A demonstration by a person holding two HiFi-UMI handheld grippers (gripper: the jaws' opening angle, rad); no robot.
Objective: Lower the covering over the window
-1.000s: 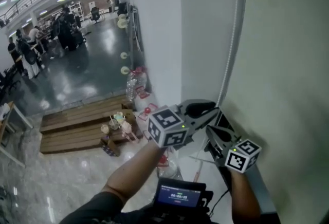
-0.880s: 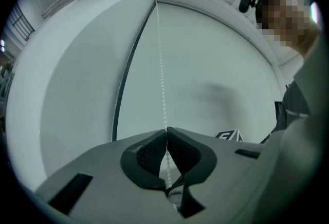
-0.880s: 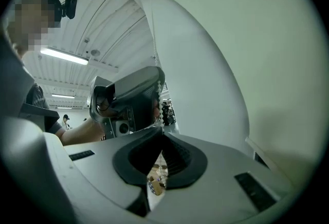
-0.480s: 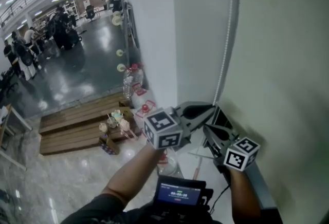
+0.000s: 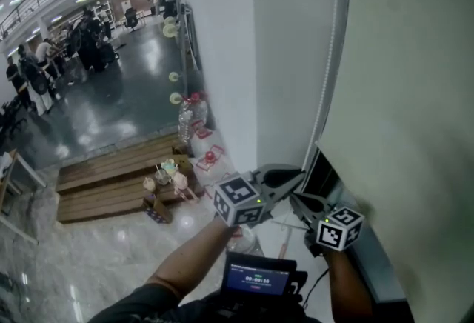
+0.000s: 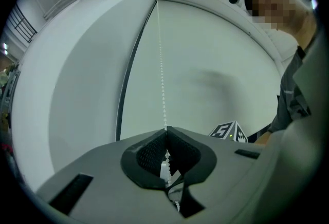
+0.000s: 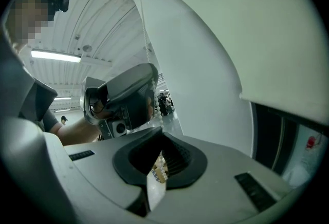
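blind (image 5: 415, 92): pale roller covering, hangs over most of the window (image 5: 326, 178); its bottom edge stops short, so a dark strip of glass shows below it.
bead chain (image 5: 326, 84): white, runs near vertical between the blind's left edge and the wall (image 5: 281, 55), down to both grippers.
left gripper (image 5: 301, 175): jaws closed on the bead chain; in the left gripper view the beads enter at the tips and come out lower down.
right gripper (image 5: 293, 200): jaws pressed nearly together, only a thin slit; a few beads show in the slit, so it reads as pinched on the chain too.
key relation: chain's long axis is up-down and rises straight above the left gripper; right gripper sits just below and beside the left. both are at the chain's low end, and left is the upper hold.
step: judged mid pull on the chain, blind mostly down, 1 strip left to cover.
next move: likely a pull straight down along the chain, not sideways, or a regrip higher up.
risk: beads slipping through the grip; pulling the wrong strand would raise the blind.
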